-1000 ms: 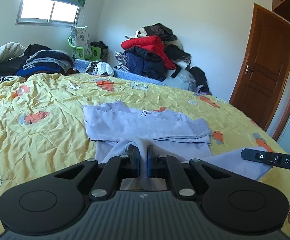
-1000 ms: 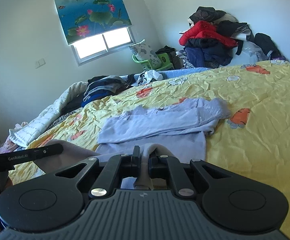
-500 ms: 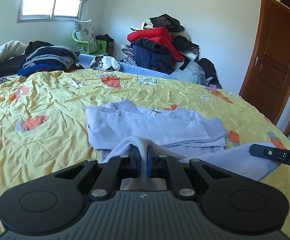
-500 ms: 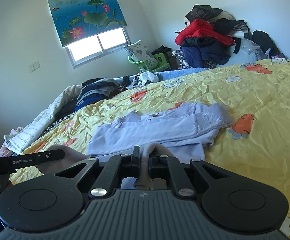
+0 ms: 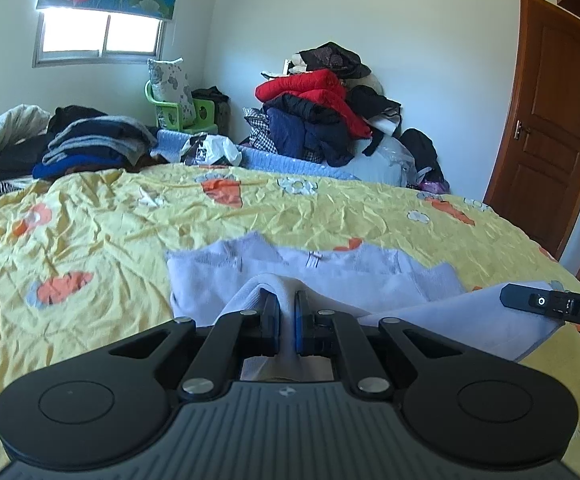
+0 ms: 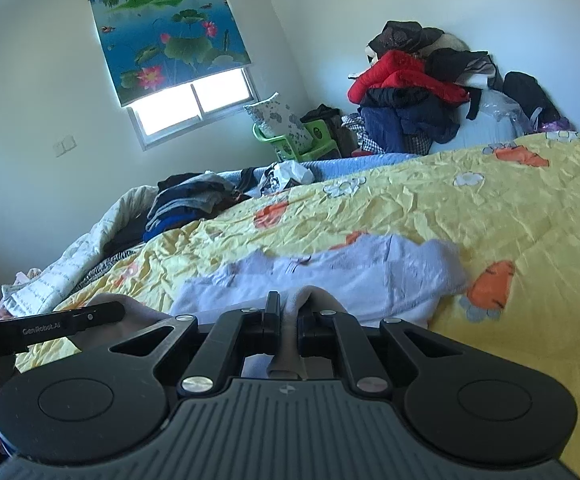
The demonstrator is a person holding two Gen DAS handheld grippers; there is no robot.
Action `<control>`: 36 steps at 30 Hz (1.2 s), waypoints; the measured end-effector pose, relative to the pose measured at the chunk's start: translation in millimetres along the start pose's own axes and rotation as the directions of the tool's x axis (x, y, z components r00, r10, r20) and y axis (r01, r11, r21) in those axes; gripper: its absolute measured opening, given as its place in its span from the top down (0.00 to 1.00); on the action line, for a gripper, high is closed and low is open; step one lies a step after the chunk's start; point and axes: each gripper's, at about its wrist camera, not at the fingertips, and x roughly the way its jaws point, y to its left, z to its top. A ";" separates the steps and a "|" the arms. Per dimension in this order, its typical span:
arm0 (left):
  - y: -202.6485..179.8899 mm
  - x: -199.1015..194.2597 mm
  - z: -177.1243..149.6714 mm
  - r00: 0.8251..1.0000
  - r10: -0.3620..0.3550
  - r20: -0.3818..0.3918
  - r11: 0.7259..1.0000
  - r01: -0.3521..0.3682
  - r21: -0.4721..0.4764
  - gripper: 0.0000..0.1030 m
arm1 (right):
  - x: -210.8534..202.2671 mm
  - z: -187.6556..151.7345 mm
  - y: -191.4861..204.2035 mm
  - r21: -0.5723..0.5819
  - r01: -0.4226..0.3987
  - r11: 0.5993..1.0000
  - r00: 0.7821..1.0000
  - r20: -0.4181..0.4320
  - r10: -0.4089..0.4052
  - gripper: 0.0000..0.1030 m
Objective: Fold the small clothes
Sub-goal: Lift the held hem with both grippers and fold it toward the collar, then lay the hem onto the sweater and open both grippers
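A pale lilac garment (image 5: 329, 276) lies partly folded on the yellow carrot-print bedspread (image 5: 102, 236). My left gripper (image 5: 286, 320) is shut on a bunched edge of its near hem, lifted off the bed. The right gripper (image 6: 288, 320) is shut on another part of the same hem, with cloth humped over its fingers. In the right wrist view the lilac garment (image 6: 353, 276) spreads ahead with a sleeve end at the right. Each view shows the other gripper's black body at its side edge, with lifted cloth stretched between the two.
A stack of folded dark clothes (image 5: 90, 144) sits at the bed's far left. A heap of red, navy and black clothes (image 5: 321, 112) is piled against the far wall beside a green chair (image 5: 178, 112). A brown door (image 5: 549, 120) stands at the right.
Both grippers have carried the held hem forward over the garment, so the flat part ahead looks shorter. The grips are unchanged.
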 end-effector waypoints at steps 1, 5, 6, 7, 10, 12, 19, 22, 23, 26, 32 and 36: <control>0.0 2.6 3.0 1.000 0.002 0.004 1.000 -0.002 0.003 0.93 | 2.9 2.1 -1.0 0.002 0.002 1.000 1.000 0.002 -0.002 0.89; 2.9 13.5 16.0 1.000 0.013 0.022 1.000 -0.013 0.004 0.93 | 19.2 11.3 -8.2 0.031 -0.001 1.000 1.000 0.003 0.001 0.89; 3.8 17.1 19.3 1.000 0.017 0.025 1.000 -0.017 0.007 0.93 | 23.2 13.6 -10.0 0.042 -0.004 0.999 1.000 0.004 0.004 0.89; 4.3 21.6 22.6 0.999 0.023 0.027 1.000 -0.023 0.013 0.93 | 27.7 16.3 -11.8 0.053 -0.009 0.999 1.000 0.005 0.008 0.89; 6.2 36.1 29.8 0.999 0.035 0.025 0.999 -0.036 0.025 0.93 | 43.5 25.2 -17.2 0.077 -0.016 0.997 1.000 0.005 0.016 0.89; 8.7 49.0 34.4 0.999 0.040 0.015 0.999 -0.041 0.024 0.93 | 54.4 30.3 -19.8 0.085 -0.018 0.996 1.000 0.002 0.018 0.89; 19.1 96.8 44.0 0.998 0.043 -0.046 0.999 -0.042 0.014 0.93 | 97.1 41.1 -32.5 0.100 0.006 0.995 1.000 -0.027 -0.003 0.89; 22.6 118.0 45.5 0.996 0.043 -0.078 0.999 -0.042 0.009 0.93 | 113.0 42.7 -42.3 0.123 0.013 0.992 0.999 -0.043 -0.008 0.89; 23.2 124.6 45.3 0.995 0.043 -0.088 0.999 -0.042 0.010 0.93 | 117.4 42.2 -45.0 0.132 0.016 0.991 0.999 -0.047 -0.009 0.89; 25.6 144.6 44.0 0.992 0.048 -0.115 0.999 -0.046 0.018 0.93 | 132.0 42.7 -56.8 0.167 0.021 0.986 0.998 -0.067 -0.010 0.89; 35.4 180.6 40.9 0.978 0.036 -0.206 0.999 -0.040 -0.015 0.93 | 161.1 38.5 -72.9 0.206 0.042 0.978 0.993 -0.114 -0.019 0.89; 43.4 193.5 40.4 0.967 0.021 -0.253 0.999 -0.033 -0.041 0.93 | 177.0 37.1 -78.4 0.220 0.048 0.974 0.989 -0.148 -0.015 0.85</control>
